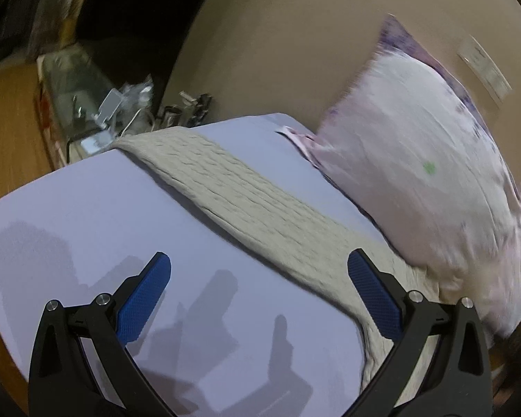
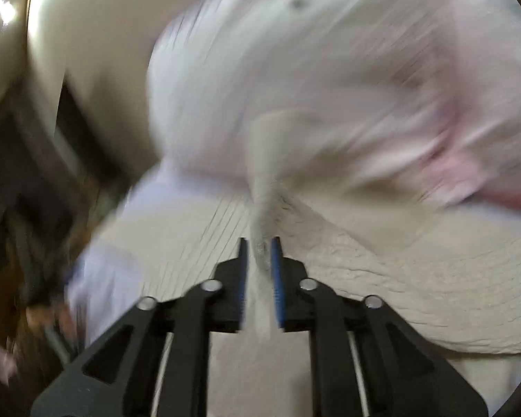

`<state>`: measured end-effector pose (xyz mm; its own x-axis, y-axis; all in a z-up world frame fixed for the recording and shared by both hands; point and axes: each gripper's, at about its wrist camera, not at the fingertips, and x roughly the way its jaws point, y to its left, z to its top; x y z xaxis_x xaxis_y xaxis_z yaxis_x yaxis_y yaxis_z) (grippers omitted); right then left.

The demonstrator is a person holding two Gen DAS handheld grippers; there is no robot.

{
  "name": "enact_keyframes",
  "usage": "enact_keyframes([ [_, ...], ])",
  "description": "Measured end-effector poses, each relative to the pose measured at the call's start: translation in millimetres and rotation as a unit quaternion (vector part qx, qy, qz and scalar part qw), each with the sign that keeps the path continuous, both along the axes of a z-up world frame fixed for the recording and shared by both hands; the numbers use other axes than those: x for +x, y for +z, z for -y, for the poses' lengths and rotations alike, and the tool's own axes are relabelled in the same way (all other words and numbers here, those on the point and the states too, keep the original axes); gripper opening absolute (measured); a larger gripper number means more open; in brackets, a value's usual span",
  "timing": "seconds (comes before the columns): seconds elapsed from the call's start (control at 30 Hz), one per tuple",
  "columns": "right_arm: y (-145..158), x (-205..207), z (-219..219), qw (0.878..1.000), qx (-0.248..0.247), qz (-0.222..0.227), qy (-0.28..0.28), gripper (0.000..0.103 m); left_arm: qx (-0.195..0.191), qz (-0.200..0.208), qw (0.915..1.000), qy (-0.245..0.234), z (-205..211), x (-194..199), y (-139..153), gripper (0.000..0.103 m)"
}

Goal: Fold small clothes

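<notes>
1 beige knit garment point(image 1: 246, 205), 1 pillow point(image 1: 416, 160), 1 lavender sheet point(image 1: 87, 215), 2 grippers: left gripper point(image 1: 258, 278), right gripper point(image 2: 259, 248).

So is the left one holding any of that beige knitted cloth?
No, the left gripper has its fingers spread wide, with nothing between them above the lavender sheet.

Left wrist view: dim warm indoor light, mild motion blur, hard claw shadows on the lavender bed sheet point(image 1: 87, 215). Right wrist view: heavy motion smear; glare upper left. Fisheye bending, dark corners.
</notes>
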<state>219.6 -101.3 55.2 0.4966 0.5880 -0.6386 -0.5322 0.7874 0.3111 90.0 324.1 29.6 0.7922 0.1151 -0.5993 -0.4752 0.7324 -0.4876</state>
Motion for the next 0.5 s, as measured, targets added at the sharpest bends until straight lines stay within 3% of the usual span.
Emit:
enact_keyframes([
  [0.03,-12,-3,-15,0.999,-0.017,-0.023,0.017,0.048,-0.013,-0.002,0.9999,0.005,-8,3,-3,0.099],
  [0.13,-9,-22,-9,1.0,-0.005,-0.006,0.008,0.065,-0.051,-0.006,0.9985,0.02,-31,13,-10,0.085],
  [0.23,7,-21,33,0.999,0.042,0.006,-0.032,0.076,-0.092,-0.014,0.9945,0.048,-55,24,-19,0.08],
  [0.3,10,-24,62,0.997,0.058,0.007,-0.053,0.077,-0.115,-0.012,0.9909,0.069,-71,31,-24,0.077],
  [0.43,11,-29,101,0.994,0.066,0.001,-0.081,0.078,-0.123,-0.014,0.9877,0.096,-93,46,-26,0.074],
  [0.5,12,-30,113,0.993,0.071,-0.004,-0.09,0.078,-0.127,-0.018,0.9858,0.109,-103,53,-26,0.065],
])
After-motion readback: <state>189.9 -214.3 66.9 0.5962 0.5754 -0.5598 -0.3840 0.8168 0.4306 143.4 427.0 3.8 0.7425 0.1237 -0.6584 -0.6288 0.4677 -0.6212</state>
